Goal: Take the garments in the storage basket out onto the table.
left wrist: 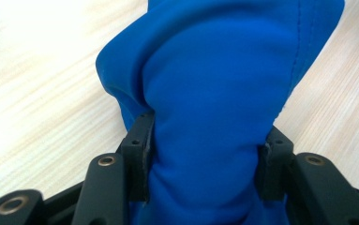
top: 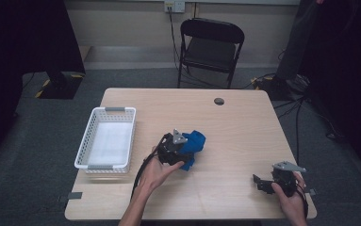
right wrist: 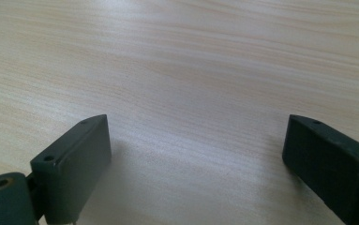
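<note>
Nearest the person, the right gripper (top: pixel 264 182) is resting at the table's (top: pixel 234 127) front right corner, its jaws standing wide with nothing but bare wood between them. Farther in, the left gripper (top: pixel 182 149) is clamping a bundled blue cloth (left wrist: pixel 224 98) at mid-table, pads pressing into both sides of the fold (a firm pinch, by the look of it). Beyond and to the left, a white basket (top: pixel 85 141) is sitting empty. Judging by this, the carry is underway; the next move calls for swinging the cloth over the basket rim before letting go.
</note>
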